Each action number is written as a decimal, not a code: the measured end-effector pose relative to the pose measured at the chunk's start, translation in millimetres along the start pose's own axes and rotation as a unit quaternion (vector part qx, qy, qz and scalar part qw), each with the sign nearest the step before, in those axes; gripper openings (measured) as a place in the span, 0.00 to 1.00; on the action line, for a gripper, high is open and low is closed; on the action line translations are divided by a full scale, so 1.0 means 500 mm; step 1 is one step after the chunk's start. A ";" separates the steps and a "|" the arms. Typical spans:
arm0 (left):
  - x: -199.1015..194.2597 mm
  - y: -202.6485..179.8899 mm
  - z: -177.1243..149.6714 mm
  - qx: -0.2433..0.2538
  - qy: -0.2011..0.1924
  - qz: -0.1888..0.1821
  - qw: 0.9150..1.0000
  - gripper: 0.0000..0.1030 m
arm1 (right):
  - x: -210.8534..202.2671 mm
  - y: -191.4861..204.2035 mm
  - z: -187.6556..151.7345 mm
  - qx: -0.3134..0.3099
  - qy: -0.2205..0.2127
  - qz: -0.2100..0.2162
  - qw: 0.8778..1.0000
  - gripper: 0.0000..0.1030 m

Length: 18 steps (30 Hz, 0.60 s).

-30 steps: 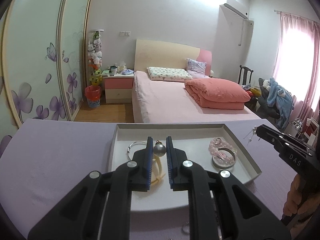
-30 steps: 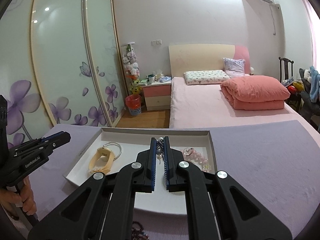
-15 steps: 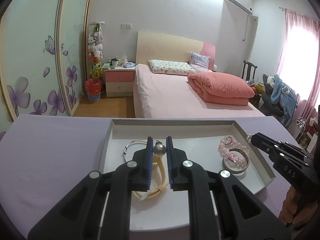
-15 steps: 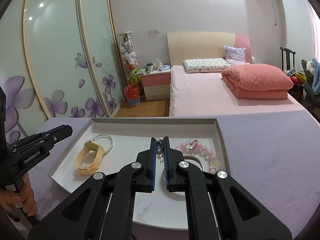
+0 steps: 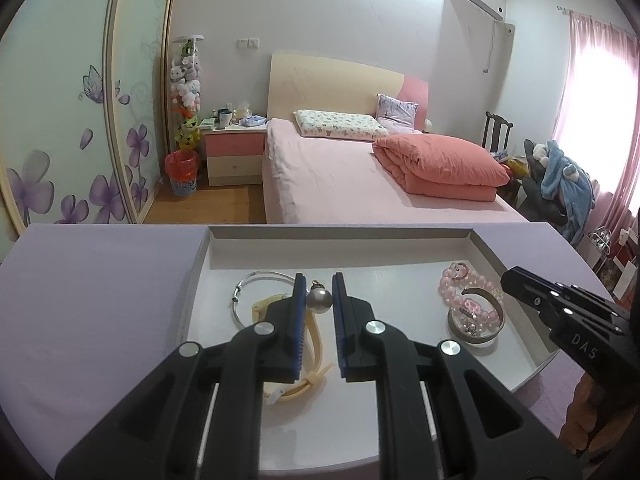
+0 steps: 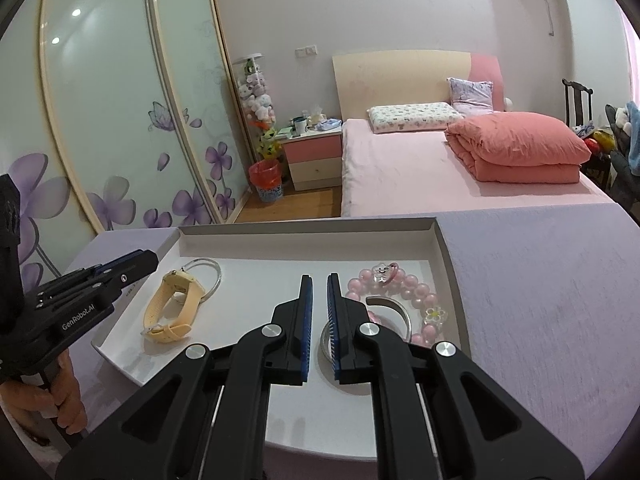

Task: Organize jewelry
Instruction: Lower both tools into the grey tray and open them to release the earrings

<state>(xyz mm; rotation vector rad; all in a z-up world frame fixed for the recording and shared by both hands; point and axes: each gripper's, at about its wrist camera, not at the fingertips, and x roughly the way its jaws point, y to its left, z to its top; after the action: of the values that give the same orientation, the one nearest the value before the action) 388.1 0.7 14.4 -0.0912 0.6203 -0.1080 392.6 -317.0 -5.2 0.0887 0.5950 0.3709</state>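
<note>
Over the shallow white tray (image 5: 208,268), both tongs hover.
Left tongs (image 5: 319,300) pinch a silver pearl pendant (image 5: 319,300); right tongs (image 6: 319,300) stand slightly spread, holding nothing.

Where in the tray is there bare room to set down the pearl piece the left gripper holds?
Bare floor runs along the far wall of the tray and down the middle, between the yellow watch and the pink bead bracelet, to the near edge. The left side is crowded, with the watch overlapping the silver hoop. So is the right, with the bracelet against the metal bangle.
</note>
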 end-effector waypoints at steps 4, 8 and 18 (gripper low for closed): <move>0.008 -0.003 0.001 0.001 0.003 0.000 1.000 0.14 | 0.001 -0.003 0.003 0.002 -0.001 0.000 1.000 0.09; 0.017 -0.004 -0.001 -0.001 0.007 0.002 1.000 0.14 | 0.001 -0.003 0.003 0.001 -0.001 -0.001 1.000 0.17; 0.033 0.006 -0.008 -0.010 0.017 0.005 1.000 0.21 | -0.003 -0.001 -0.001 -0.005 -0.005 -0.002 1.000 0.30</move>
<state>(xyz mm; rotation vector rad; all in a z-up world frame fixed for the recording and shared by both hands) 399.5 1.2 1.4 -0.1063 0.6559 -0.0933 391.2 -318.1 -4.7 0.0793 0.5833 0.3685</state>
